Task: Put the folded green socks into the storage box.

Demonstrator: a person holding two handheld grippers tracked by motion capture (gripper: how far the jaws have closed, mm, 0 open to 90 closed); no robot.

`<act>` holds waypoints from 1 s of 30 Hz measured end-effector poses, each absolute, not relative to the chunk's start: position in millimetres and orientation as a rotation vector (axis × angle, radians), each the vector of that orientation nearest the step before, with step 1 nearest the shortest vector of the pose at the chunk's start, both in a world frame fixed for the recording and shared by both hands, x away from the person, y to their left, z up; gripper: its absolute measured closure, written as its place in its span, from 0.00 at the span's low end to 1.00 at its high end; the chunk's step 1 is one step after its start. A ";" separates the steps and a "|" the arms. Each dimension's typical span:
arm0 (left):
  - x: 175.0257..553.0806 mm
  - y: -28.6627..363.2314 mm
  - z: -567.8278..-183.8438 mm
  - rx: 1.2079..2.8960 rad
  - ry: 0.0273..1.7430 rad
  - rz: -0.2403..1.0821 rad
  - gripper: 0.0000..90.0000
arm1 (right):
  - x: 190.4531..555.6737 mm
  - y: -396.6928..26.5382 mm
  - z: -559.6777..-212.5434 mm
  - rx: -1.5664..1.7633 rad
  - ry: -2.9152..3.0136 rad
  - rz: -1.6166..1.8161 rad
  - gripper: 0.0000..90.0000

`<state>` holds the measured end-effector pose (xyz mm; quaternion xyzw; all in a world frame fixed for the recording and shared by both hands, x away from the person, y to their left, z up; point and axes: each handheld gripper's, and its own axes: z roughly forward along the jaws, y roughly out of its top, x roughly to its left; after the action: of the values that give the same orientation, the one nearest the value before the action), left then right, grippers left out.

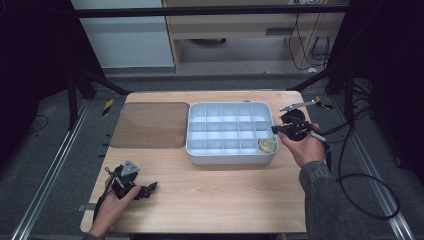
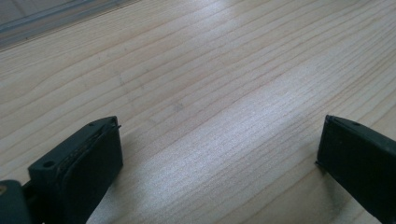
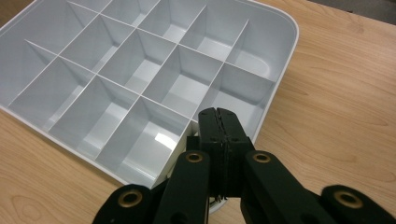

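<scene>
A white tray (image 1: 230,159) with several compartments stands right of the table's middle. A pale yellowish object (image 1: 267,145) lies in its near right corner compartment. My right gripper (image 1: 275,130) is held by a hand at the tray's right rim, just above that compartment. In the right gripper view the jaws of my right gripper (image 3: 218,119) are pressed together with nothing seen between them, and the tray (image 3: 290,42) compartments ahead are empty. My left gripper (image 1: 150,189) rests low at the table's near left. Over bare wood, my left gripper (image 2: 219,140) has its jaws wide apart.
A smoked brown lid (image 1: 150,125) lies flat left of the tray. A metal clip (image 1: 300,105) sits at the table's far right corner, with black cables (image 1: 350,175) trailing off the right side. Bare wooden table (image 1: 215,195) stretches in front of the tray.
</scene>
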<state>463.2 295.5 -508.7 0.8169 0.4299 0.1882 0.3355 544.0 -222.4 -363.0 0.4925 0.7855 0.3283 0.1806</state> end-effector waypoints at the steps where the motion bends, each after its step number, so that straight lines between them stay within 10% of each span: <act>1: 463.2 295.5 -508.7 2.131 1.121 0.491 0.00 | 543.5 -222.5 -363.0 1.385 2.218 0.928 1.00; 18: 463.3 295.4 -508.7 2.132 1.121 0.491 0.00 | 530.7 -230.3 -357.2 1.383 2.189 0.997 0.98; 30: 463.0 295.2 -508.8 2.130 1.122 0.491 0.00 | 517.8 -228.7 -352.0 1.356 2.145 1.031 0.64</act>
<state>463.0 295.2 -508.8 0.8166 0.4301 0.1881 0.3357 517.8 -228.7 -352.0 0.4849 0.7675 0.3687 0.1999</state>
